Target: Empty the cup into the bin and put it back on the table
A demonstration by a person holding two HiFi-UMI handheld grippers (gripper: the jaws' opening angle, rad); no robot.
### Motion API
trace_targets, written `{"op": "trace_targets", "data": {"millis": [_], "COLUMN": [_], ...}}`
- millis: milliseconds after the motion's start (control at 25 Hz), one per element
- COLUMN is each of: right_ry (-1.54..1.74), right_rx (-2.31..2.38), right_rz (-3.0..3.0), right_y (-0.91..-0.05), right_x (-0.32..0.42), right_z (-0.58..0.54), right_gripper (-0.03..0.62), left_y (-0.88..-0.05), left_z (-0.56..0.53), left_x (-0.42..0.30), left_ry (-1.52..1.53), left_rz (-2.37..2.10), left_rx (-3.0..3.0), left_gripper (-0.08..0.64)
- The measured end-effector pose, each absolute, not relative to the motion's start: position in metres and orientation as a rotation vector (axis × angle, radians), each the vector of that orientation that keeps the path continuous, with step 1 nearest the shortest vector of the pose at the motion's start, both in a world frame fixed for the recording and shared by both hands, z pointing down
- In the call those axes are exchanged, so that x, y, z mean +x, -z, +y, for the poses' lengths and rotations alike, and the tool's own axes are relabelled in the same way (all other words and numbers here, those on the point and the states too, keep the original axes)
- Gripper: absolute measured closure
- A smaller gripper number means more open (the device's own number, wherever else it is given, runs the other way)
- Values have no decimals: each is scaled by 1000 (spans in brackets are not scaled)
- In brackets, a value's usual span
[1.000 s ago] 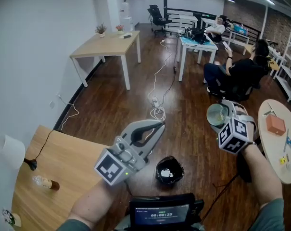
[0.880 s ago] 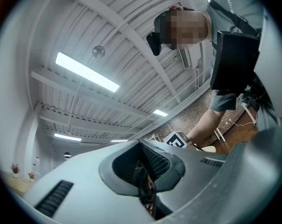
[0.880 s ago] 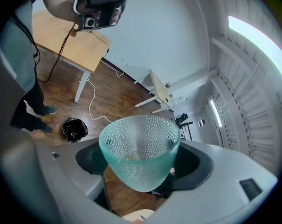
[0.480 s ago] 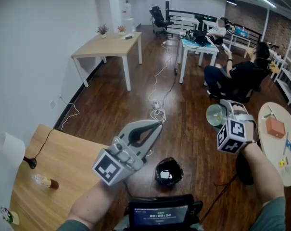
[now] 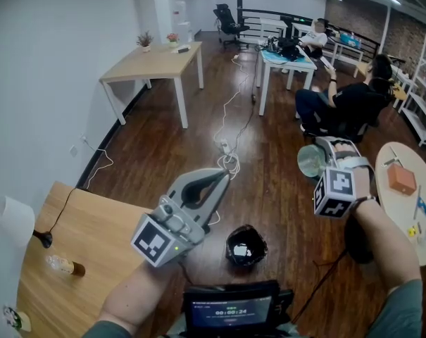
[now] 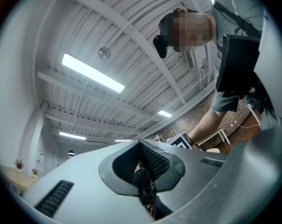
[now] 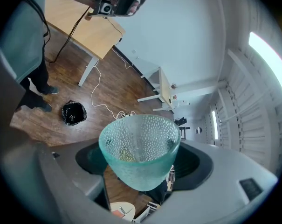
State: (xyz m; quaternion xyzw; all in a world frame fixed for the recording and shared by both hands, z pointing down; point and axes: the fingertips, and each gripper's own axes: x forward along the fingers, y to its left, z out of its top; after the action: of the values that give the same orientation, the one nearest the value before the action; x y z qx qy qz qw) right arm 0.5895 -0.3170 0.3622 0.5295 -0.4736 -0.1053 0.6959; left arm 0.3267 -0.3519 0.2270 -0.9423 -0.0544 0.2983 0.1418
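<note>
cup [image 7: 140,141] in right claw [image 7: 143,166]

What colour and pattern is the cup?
The cup is pale teal and translucent, covered all over in small raised dots. The right gripper view shows it best.

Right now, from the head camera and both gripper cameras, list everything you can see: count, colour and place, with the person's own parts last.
cup: one, teal dimpled glass, in the right gripper's jaws
bin: one, black, on the floor between the grippers
near table: one, light wood, lower left
lamp: one, white shade, on the near table's left edge
far table: one, light wood, upper left
round table: one, white, far right
box: one, orange, on the round table
seated people: two, back right
left hand-held gripper: one, grey, shut, empty
right hand-held gripper: one, grey, shut on the cup
</note>
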Motion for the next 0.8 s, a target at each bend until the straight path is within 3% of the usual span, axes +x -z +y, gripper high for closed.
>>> {"op": "trace_targets", "data": {"millis": [800], "right_ry": [276], "right_rx": [1093], "right_rz": [-993], "right_y": [-356], "right_x": [594], "right_z": [-322], "right_gripper": [201], "left_y": [-229], "left_z": [-352], "left_x": [332], "left_ry": [-851], "left_rz": [-161], "left_rx": [-2721], "left_gripper": [568]}}
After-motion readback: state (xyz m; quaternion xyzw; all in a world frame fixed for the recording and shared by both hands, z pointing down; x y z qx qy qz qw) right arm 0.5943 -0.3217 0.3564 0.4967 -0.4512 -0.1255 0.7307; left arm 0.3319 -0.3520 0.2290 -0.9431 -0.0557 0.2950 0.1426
